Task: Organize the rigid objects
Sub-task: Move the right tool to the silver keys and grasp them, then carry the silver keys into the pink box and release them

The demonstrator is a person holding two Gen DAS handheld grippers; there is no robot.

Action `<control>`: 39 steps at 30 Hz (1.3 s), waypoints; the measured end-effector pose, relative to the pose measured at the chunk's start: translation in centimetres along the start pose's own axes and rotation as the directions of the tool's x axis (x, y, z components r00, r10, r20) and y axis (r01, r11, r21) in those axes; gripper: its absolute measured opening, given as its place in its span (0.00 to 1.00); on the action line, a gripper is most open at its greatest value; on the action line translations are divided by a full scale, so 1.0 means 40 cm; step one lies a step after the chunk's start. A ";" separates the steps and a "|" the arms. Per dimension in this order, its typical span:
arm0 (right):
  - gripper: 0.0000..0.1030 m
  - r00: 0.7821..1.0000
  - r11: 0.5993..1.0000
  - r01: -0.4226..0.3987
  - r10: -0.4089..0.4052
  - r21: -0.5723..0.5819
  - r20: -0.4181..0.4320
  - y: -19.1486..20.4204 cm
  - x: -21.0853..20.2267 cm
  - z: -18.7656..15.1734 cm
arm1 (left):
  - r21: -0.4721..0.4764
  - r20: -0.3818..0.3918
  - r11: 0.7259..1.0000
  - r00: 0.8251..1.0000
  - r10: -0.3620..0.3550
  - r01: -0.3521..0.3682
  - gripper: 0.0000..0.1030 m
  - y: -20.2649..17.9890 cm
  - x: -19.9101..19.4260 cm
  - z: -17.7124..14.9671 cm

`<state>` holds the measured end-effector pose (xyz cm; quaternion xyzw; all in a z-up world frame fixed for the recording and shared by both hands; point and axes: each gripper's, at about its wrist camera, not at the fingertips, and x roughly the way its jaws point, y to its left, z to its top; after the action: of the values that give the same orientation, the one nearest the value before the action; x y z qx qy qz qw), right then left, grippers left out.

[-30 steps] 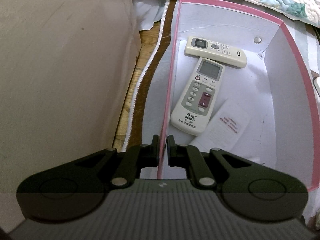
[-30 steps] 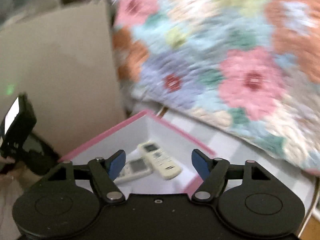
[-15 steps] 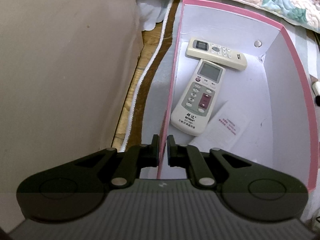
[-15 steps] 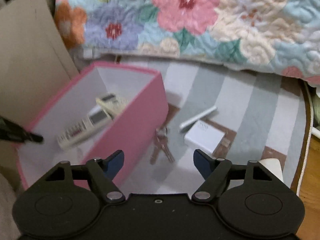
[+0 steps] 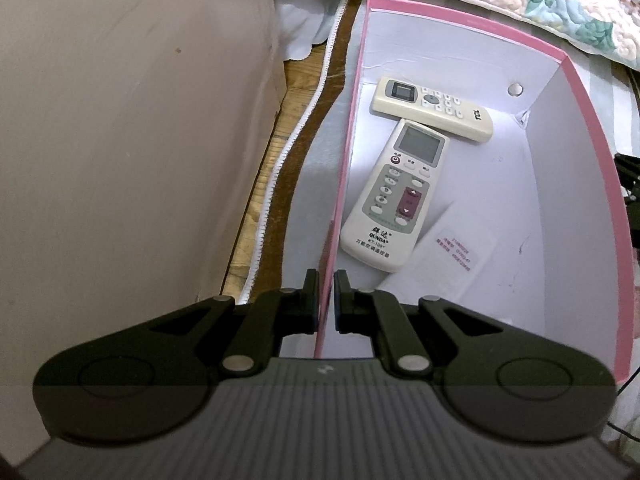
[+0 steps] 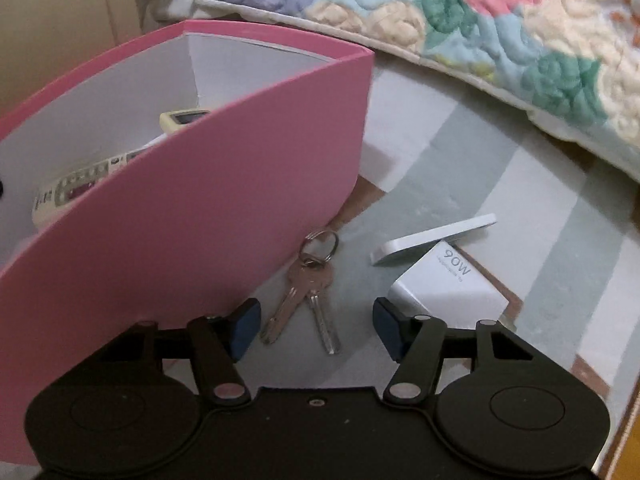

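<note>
Keys [image 6: 310, 296]: right claw [image 6: 316, 326] has dropped from up over the quilt to straddle them, jaws closing, pads not touching yet, so they look like the next pickup.
Charger [image 6: 448, 290]: just beside the keys on the striped cloth [image 6: 480, 152], flat white thing leaning on it.
Pink box [image 5: 592, 184]: hasn't budged, left claw [image 5: 326, 300] clamped shut on its near wall.
Remotes [image 5: 394, 196]: both already lying inside.

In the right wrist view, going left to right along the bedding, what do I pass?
pink box → keys, lying between the closing fingers of the right gripper → white charger marked 90W, with a flat white slab leaning on its far edge.
</note>
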<state>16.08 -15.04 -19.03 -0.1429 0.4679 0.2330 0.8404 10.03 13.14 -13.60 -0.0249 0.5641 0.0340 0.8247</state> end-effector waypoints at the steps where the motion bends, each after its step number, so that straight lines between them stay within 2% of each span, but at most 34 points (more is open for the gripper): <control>1: 0.33 1.000 1.000 -0.011 0.011 0.015 -0.009 -0.002 0.002 0.004 | 0.000 -0.001 1.000 1.000 0.000 0.000 0.06 0.000 0.001 0.001; 2: 0.19 0.999 0.999 -0.027 0.028 0.038 -0.024 0.000 -0.003 0.011 | 0.000 -0.002 1.000 1.000 0.000 0.000 0.06 0.000 0.001 0.001; 3: 0.11 0.998 0.996 -0.038 0.042 0.081 -0.053 0.002 -0.007 0.019 | -0.004 -0.003 1.000 1.000 0.000 0.000 0.06 0.001 0.001 0.002; 4: 0.11 0.994 0.990 -0.050 0.062 0.134 -0.085 0.004 -0.011 0.026 | -0.006 -0.005 1.000 1.000 -0.001 0.001 0.06 0.001 0.001 0.002; 6: 0.11 0.995 0.982 -0.046 0.061 0.182 -0.077 0.016 -0.026 0.024 | -0.010 -0.007 1.000 1.000 -0.001 0.001 0.06 0.002 0.003 0.004; 11: 0.09 0.999 0.952 -0.038 0.040 0.302 -0.001 -0.001 -0.087 0.003 | -0.008 -0.008 1.000 1.000 -0.001 0.001 0.06 0.001 0.002 0.004; 12: 0.09 0.999 0.943 -0.048 0.048 0.330 0.009 -0.009 -0.100 -0.002 | -0.011 -0.009 1.000 1.000 -0.003 0.003 0.06 0.001 0.002 0.004; 13: 0.03 0.998 0.933 -0.070 0.068 0.353 0.018 -0.015 -0.111 -0.005 | -0.016 -0.010 1.000 1.000 -0.007 0.007 0.06 0.003 0.002 0.004; 16: 0.03 0.994 0.910 -0.104 0.088 0.402 0.057 -0.027 -0.151 -0.015 | -0.018 -0.006 1.000 1.000 -0.014 0.014 0.06 0.006 -0.001 0.003; 19: 0.03 0.993 0.907 -0.110 0.084 0.407 0.081 -0.028 -0.172 -0.015 | -0.019 -0.010 1.000 1.000 -0.015 0.015 0.06 0.007 0.002 0.003; 23: 0.03 0.995 0.929 -0.080 0.056 0.361 0.078 -0.013 -0.177 -0.005 | -0.018 -0.012 1.000 1.000 -0.015 0.015 0.06 0.007 0.004 0.005; 28: 0.03 0.990 0.908 -0.097 0.047 0.408 0.132 -0.019 -0.213 0.006 | -0.024 -0.014 0.999 1.000 -0.022 0.021 0.06 0.011 0.007 0.006; 31: 0.03 0.980 0.903 -0.128 0.052 0.409 0.192 -0.017 -0.265 0.029 | -0.018 -0.012 1.000 1.000 -0.018 0.018 0.06 0.009 0.007 0.005; 34: 0.03 0.960 0.880 -0.201 0.089 0.431 0.265 -0.020 -0.332 0.062 | -0.016 -0.006 1.000 1.000 -0.018 0.018 0.06 0.008 0.004 0.005; 36: 0.03 0.946 0.887 -0.219 0.092 0.406 0.310 -0.009 -0.379 0.091 | -0.015 -0.002 1.000 1.000 -0.021 0.021 0.06 0.008 0.001 0.004; 37: 0.03 0.938 0.886 -0.241 0.107 0.397 0.329 -0.004 -0.395 0.103 | -0.014 -0.002 1.000 1.000 -0.019 0.019 0.06 0.008 0.001 0.003; 39: 0.03 0.911 0.856 -0.326 0.171 0.401 0.376 -0.004 -0.423 0.129 | -0.010 -0.006 1.000 1.000 -0.013 0.013 0.06 0.006 0.002 0.002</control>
<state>12.19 -17.17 -1.91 0.1610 0.3779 0.2454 0.8781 10.11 13.38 -13.66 -0.0328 0.5663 0.0312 0.8229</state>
